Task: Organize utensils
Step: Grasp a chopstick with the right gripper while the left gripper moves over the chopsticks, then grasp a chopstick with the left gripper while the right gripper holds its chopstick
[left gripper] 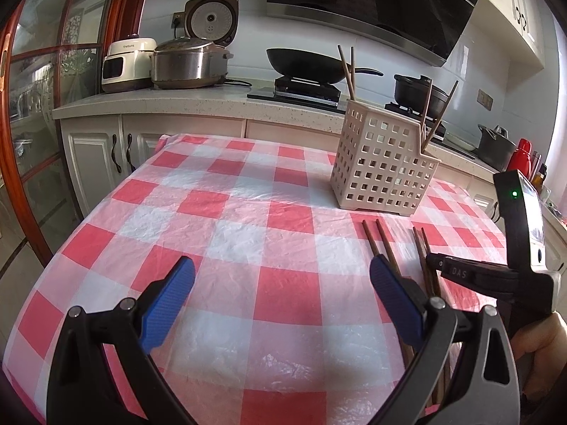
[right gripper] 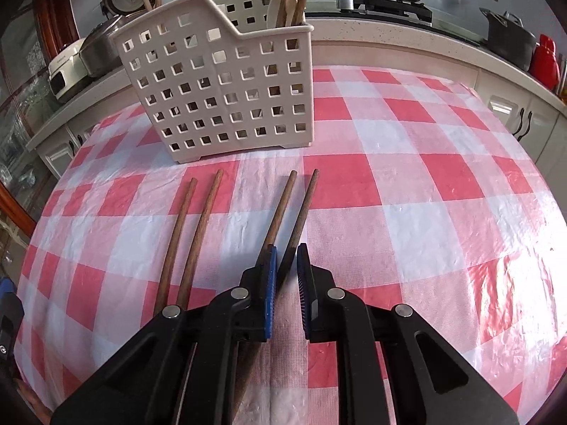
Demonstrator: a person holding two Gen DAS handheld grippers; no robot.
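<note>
A white perforated utensil basket [left gripper: 382, 163] [right gripper: 219, 81] stands on the red-and-white checked tablecloth [left gripper: 248, 219] [right gripper: 407, 184] and holds a few upright wooden chopsticks. Two pairs of brown chopsticks lie in front of it. My right gripper [right gripper: 287, 265] [left gripper: 434, 260] is shut on the rightmost chopstick [right gripper: 304, 209], which runs between its blue pads; that chopstick's partner [right gripper: 281, 209] lies just to the left. The other pair [right gripper: 191, 230] [left gripper: 384, 244] lies further left, untouched. My left gripper [left gripper: 283, 283] hovers open above bare cloth, with nothing between its fingers.
Behind the table runs a kitchen counter [left gripper: 149, 102] with rice cookers [left gripper: 187, 63], a wok [left gripper: 304, 65] and black pots [left gripper: 418, 94] on the stove. A red bottle [right gripper: 545, 58] stands at the right. A glass-door cabinet [left gripper: 39, 106] is on the left.
</note>
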